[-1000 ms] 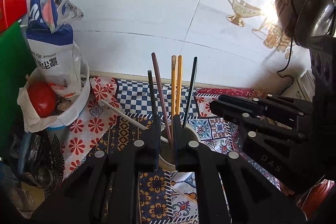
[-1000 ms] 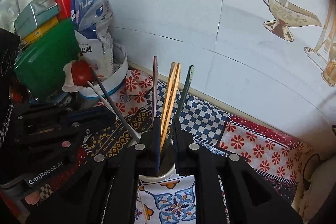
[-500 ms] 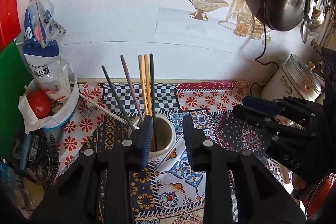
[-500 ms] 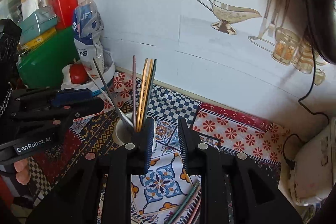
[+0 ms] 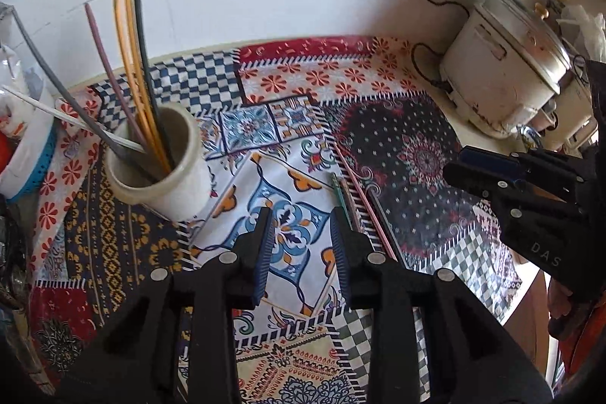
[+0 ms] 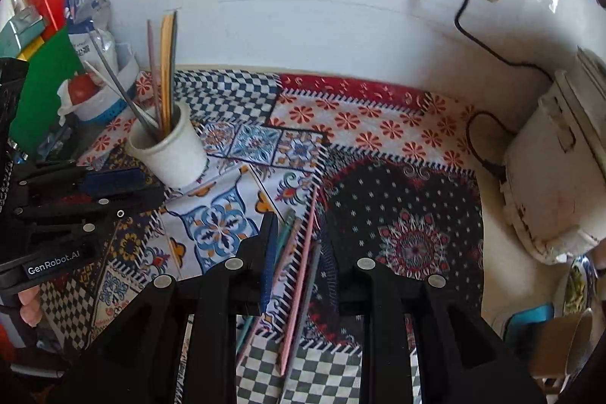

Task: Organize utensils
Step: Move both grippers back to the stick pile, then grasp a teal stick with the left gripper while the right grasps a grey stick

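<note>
**Loose chopsticks lie under your right gripper**

The loose chopsticks [image 6: 299, 275] lie on the cloth [image 6: 401, 214], long axis running away from you. Your right gripper [image 6: 299, 241] straddles them, jaws parted, holding nothing. Your left gripper [image 5: 299, 233], also parted and empty, sits just left. The cup [image 5: 166, 173] stands far-left.

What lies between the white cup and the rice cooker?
Loose chopsticks lie flat on the patterned cloth between the white cup and rice cooker; otherwise bare cloth. The right wrist view shows it best.
</note>
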### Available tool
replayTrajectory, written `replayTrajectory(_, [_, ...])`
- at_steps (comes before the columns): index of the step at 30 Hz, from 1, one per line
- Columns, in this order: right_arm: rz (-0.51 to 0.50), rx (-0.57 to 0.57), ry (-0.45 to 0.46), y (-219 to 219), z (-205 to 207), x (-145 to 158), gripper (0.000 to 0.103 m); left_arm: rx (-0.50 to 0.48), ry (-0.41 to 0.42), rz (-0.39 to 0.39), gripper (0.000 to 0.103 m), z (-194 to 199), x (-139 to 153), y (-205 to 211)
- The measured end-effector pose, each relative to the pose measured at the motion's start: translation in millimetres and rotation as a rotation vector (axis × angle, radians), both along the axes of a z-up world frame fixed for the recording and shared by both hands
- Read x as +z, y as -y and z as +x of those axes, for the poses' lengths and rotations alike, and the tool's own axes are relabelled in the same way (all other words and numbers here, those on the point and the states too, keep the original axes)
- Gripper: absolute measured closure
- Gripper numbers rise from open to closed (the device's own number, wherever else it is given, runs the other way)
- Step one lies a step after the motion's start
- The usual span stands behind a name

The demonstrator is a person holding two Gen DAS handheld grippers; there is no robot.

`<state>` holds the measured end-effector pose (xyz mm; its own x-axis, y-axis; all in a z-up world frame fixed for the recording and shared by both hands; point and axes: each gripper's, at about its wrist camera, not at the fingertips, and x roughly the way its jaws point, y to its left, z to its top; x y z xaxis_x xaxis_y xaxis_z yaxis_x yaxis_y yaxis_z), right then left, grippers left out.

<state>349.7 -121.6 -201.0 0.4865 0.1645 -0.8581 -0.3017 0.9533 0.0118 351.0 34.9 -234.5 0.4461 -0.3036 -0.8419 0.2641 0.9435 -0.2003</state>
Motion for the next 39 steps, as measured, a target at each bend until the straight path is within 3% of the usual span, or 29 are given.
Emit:
replayTrajectory(9, [-0.041, -0.049, -0.179, 30, -17, -67, 0.082, -0.094, -0.165, 0.015, 0.074, 2, -65, 41])
replayTrajectory(17, [-0.009, -0.034, -0.284, 31, -26, -105, 0.082, -0.120, -0.248, 0.005, 0.074, 8, -96, 56])
replayTrajectory(28, [-0.009, 0.022, -0.281, 25, -33, -107, 0.082, -0.141, -0.215, 0.070, 0.076, 22, -107, 81])
replayTrajectory(31, [-0.028, 0.036, -0.283, 18, -33, -110, 0.082, -0.142, -0.198, 0.081, 0.081, 26, -107, 87])
replayTrajectory(33, [-0.056, 0.048, -0.279, 13, -34, -111, 0.085, -0.126, -0.200, 0.113, 0.097, 31, -109, 88])
replayTrajectory(36, [-0.051, 0.033, -0.287, 16, -30, -111, 0.093, -0.131, -0.202, 0.124, 0.097, 39, -110, 88])
replayTrajectory(39, [-0.059, -0.004, -0.281, 30, -22, -111, 0.095, -0.137, -0.206, 0.142, 0.098, 43, -110, 82])
